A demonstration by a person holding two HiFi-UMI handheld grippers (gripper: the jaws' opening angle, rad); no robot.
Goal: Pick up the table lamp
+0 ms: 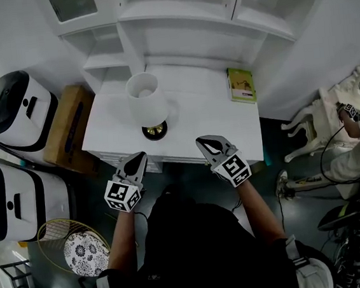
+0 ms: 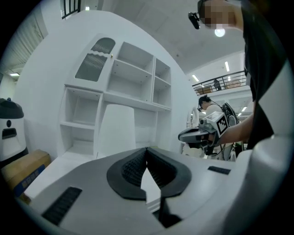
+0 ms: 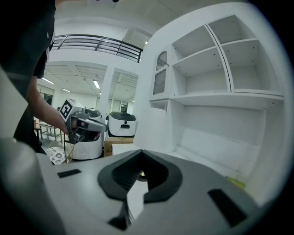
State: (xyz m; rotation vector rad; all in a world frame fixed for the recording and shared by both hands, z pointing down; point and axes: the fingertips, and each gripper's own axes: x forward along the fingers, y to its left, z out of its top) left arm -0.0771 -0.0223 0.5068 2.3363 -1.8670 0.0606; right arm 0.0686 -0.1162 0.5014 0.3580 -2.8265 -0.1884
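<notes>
The table lamp point(image 1: 146, 100) has a white shade and a round brass foot point(image 1: 155, 131). It stands upright near the front left of the white desk point(image 1: 209, 121). My left gripper point(image 1: 140, 157) hovers just off the desk's front edge, below the lamp, with its jaws together and empty. My right gripper point(image 1: 203, 142) hangs to the lamp's right at the same edge, also shut and empty. In the left gripper view the lamp shade point(image 2: 117, 131) rises beyond the closed jaws. In the right gripper view a bit of the brass foot point(image 3: 141, 174) shows behind the jaw tips.
A green book point(image 1: 241, 84) lies at the desk's back right, under a white shelf hutch point(image 1: 179, 12). Two white appliances point(image 1: 11, 112) and a cardboard box point(image 1: 69, 123) stand to the left. A wire basket point(image 1: 79, 250) sits on the floor. A white chair point(image 1: 309, 123) and another person point(image 1: 359, 147) are at the right.
</notes>
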